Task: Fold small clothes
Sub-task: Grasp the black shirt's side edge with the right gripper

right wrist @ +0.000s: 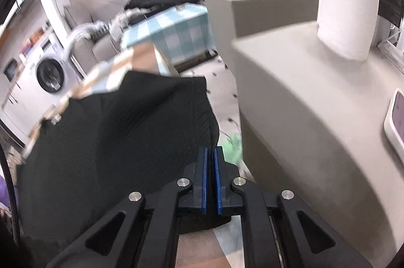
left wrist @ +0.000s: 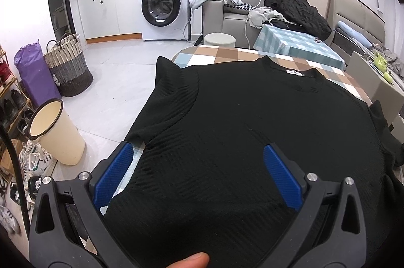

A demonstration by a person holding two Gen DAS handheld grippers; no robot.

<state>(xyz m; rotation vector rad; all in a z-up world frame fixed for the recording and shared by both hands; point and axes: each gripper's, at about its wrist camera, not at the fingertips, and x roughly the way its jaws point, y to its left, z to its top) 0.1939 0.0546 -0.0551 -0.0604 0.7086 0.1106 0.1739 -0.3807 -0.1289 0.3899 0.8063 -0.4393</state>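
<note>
A black ribbed knit top (left wrist: 252, 116) lies spread flat on a table covered with a brown, white and blue checked cloth (left wrist: 227, 53), its neck label towards the far side. My left gripper (left wrist: 197, 146) hovers just over the top's near left part. Its blue pads (left wrist: 116, 167) stand wide apart with nothing pinched, and a thumb (left wrist: 189, 260) shows at the bottom edge. In the right wrist view my right gripper (right wrist: 210, 150) is shut at the right-hand edge of the black top (right wrist: 113, 129), with the cloth running under and between its blue pads.
Left of the table on the floor stand a cream bin (left wrist: 58, 131), a woven basket (left wrist: 68, 66) and shoes. A washing machine (left wrist: 164, 7) and a second table with a blue checked cloth (left wrist: 298, 43) lie beyond. A grey counter (right wrist: 303, 116) with a paper roll (right wrist: 346, 10) rises close on the right.
</note>
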